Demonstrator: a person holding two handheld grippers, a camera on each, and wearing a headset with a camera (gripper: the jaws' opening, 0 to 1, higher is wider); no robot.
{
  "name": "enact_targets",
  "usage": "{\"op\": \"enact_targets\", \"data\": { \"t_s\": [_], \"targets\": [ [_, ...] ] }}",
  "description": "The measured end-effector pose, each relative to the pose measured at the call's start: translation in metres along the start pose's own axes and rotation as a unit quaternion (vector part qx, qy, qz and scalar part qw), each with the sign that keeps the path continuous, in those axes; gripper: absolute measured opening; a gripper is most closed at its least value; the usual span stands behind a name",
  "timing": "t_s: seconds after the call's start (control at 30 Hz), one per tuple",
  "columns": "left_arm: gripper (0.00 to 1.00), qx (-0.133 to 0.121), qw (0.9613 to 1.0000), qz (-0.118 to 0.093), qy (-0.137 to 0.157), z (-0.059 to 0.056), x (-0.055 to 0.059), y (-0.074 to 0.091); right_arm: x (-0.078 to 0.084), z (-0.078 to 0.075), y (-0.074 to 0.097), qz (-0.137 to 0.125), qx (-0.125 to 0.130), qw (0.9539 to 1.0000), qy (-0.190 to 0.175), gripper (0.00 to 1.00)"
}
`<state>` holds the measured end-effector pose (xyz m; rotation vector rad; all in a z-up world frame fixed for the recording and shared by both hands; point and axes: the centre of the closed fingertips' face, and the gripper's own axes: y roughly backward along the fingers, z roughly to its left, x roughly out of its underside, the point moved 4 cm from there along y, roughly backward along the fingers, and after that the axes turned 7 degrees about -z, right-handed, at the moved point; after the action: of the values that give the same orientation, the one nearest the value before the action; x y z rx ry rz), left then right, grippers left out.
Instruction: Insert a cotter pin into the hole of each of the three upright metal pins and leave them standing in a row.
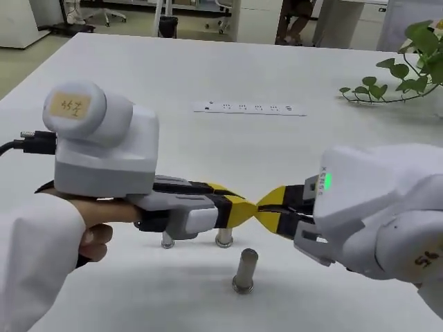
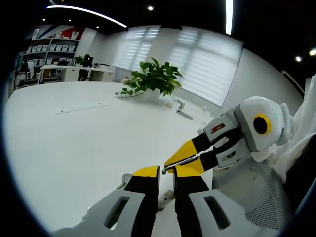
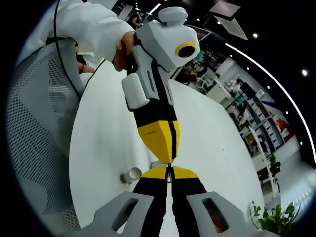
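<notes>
A thin cotter pin [image 2: 180,161] bridges the tips of both grippers above the white table [image 1: 208,76]. My left gripper [image 1: 250,207] comes in from the left and my right gripper [image 1: 264,209] from the right, tip to tip. In the right gripper view my right gripper [image 3: 170,173] is shut on the cotter pin [image 3: 169,176]. My left gripper [image 2: 167,171] holds the pin's other end with its jaws nearly together. Three upright metal pins stand below: one [image 1: 167,241] at the left, one [image 1: 223,238] in the middle, and one [image 1: 244,270] nearer me.
A white power strip [image 1: 249,108] lies on the far half of the table. A green plant [image 1: 405,72] sits at the back right corner. A mesh chair [image 3: 39,123] stands beside the table's near edge.
</notes>
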<state>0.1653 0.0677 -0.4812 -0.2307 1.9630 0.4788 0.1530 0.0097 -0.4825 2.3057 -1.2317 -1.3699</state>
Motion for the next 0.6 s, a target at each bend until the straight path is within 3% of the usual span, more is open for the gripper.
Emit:
{"op": "enact_targets", "data": {
  "t_s": [0.5,0.6],
  "targets": [
    [0.00,0.001,0.9998,0.020,-0.005,-0.0002,0.0057,-0.0001,-0.0032,0.0040,-0.0009,0.001,-0.010,0.9998,0.015,0.00],
    [0.00,0.007,0.9994,0.025,-0.025,-0.0012,0.0066,0.0018,-0.0041,0.0054,-0.0017,-0.001,-0.013,0.9997,0.019,0.00]
  ]
}}
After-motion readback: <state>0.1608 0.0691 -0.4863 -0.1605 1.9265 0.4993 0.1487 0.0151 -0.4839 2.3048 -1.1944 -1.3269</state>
